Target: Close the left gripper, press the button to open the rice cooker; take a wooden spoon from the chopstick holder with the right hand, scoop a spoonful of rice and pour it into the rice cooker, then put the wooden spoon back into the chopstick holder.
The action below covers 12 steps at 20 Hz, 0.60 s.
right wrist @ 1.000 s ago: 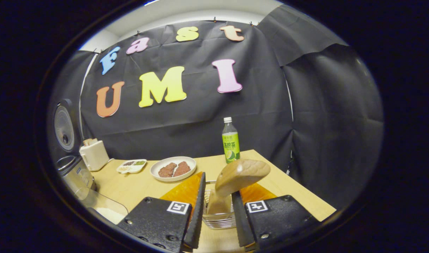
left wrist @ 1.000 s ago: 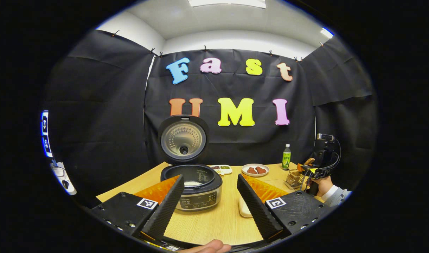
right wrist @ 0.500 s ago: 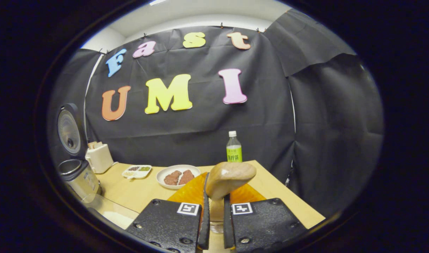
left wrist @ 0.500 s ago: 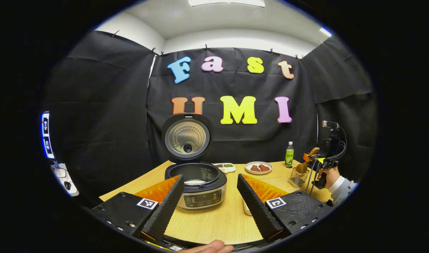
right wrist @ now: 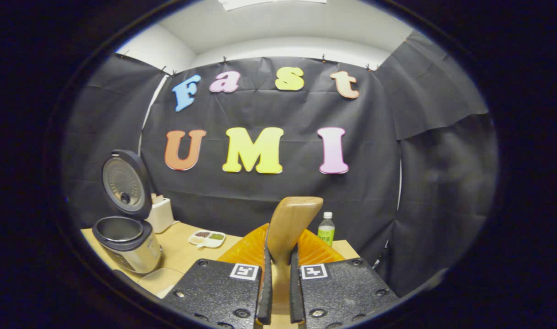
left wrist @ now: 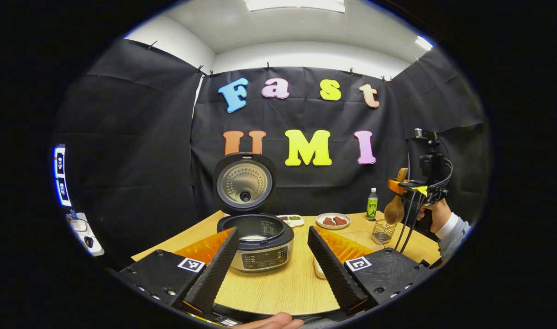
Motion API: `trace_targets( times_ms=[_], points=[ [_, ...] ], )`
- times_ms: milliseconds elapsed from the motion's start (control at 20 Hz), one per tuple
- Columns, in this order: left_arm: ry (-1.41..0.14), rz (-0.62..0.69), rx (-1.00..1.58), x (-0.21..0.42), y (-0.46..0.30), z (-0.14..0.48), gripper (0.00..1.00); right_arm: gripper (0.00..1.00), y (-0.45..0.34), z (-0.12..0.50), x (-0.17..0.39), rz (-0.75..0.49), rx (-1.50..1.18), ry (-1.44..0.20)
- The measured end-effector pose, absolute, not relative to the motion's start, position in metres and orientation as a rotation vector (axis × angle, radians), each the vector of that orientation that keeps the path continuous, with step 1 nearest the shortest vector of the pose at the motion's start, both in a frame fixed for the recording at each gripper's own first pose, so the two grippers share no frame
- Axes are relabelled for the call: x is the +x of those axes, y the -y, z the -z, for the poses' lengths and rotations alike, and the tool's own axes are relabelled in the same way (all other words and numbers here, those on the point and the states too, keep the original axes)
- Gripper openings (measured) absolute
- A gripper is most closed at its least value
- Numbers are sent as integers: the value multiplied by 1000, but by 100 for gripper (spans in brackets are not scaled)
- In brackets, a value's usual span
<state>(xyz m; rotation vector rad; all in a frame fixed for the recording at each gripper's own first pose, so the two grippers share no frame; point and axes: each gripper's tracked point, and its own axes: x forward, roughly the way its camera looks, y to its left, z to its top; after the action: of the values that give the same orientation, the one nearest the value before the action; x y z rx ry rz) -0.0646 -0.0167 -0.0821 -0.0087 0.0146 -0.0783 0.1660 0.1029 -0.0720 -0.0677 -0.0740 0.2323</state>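
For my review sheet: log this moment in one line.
cooker lid: open | right claw: shut on wooden spoon, above holder | left claw: open

Near the worktop's (left wrist: 278, 288) far edge: green-labelled bottle (left wrist: 372, 204) toward the right corner, white plate (left wrist: 333, 221) with two brown pieces beside it, small divided dish (left wrist: 291, 220) further left. Cream box (right wrist: 161, 214) at the back edge.

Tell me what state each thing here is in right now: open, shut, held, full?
Rice cooker: lid up, pot open, some white rice inside.
Wooden spoon: clamped in the right tongs, lifted above the chopstick holder.
Left tongs: open, holding nothing.
Green bottle: upright, capped.
Plate: carries two brown pieces.
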Motion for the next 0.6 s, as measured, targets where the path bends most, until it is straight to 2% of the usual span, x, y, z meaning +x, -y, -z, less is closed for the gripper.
trace_targets(
  times_ms=[350, 600],
  points=[
    [-15, 106, 18, -82, 18, 84, 96, 16, -195, 102, 127, -399, -98, -35],
    [-19, 118, 25, -87, 18, 88, 96, 14, -226, 160, 126, -410, -93, -132]
  ],
)
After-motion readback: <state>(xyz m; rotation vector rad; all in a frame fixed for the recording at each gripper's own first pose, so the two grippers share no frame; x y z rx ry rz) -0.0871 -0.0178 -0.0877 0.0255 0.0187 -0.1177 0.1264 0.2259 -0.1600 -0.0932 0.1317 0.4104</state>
